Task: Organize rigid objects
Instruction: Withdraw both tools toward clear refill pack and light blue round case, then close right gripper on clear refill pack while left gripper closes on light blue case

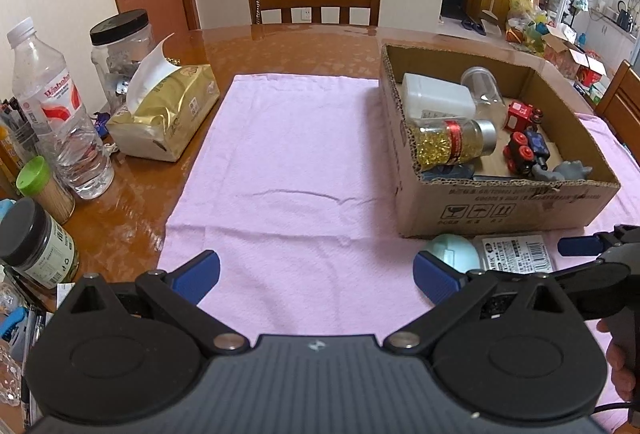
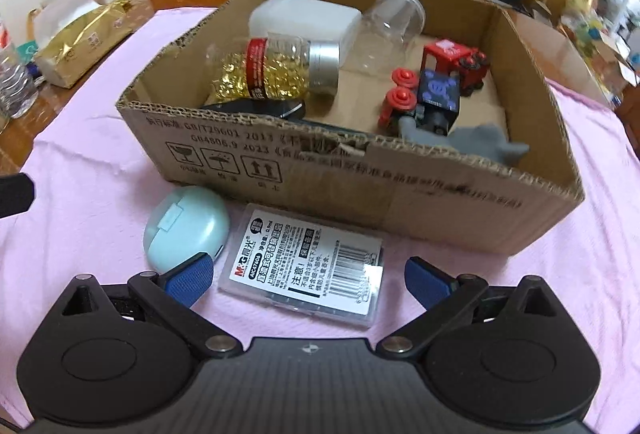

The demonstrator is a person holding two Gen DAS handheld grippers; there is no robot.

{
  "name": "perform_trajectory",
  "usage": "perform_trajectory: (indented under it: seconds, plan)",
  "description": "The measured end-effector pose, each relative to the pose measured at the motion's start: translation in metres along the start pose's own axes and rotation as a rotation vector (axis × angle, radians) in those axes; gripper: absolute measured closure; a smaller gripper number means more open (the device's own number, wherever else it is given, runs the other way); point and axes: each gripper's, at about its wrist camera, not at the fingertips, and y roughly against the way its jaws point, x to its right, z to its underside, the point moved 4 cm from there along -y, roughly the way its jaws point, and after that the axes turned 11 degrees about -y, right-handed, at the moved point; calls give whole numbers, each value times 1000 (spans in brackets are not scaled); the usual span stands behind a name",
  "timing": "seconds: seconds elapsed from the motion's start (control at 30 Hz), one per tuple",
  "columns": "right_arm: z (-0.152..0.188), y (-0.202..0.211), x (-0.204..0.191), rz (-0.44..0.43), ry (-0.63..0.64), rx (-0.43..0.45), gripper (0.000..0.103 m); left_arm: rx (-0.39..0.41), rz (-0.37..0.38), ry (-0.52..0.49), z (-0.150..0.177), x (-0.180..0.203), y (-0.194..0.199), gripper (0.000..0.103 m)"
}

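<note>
The flat case (image 2: 306, 266) lies at lower centre before the box (image 2: 360, 189), between the wide-open, empty right gripper (image 2: 308, 280). It looks light, stiff, slick; grip its long edges. Left gripper (image 1: 316, 274) gapes empty.

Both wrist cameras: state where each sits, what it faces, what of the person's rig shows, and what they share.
Left wrist: behind the open left gripper, facing the pink cloth; the right gripper and a hand show at the right edge.
Right wrist: behind the open right gripper, facing the clear flat case before the cardboard box.
Shared: box, case, mint round case, cloth.
</note>
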Motion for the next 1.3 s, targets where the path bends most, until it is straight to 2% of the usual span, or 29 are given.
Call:
perform_trajectory:
  seconds: [0.3,0.6,0.9,1.07,1.17,1.3]
  plan:
    - [-1,-13,4,29,-75,0,0,-6,14,-1,1,-4,-5,1]
    - [-6,-18,5,70,-56,28,0,-7,26,-31,-4,5,-8,1]
    - [-6,-13,48,101,-102,33,0,-11,69,-99,-7,32,-18,1]
    - [-3,-9,76,87,-80,35,0,0,129,-152,-6,55,-32,2]
    - [-2,-9,83,49,-19,29,0,-2,166,-184,-5,71,-42,6]
    - [-2,-8,86,23,27,25,0,-24,196,-225,-3,88,-58,26]
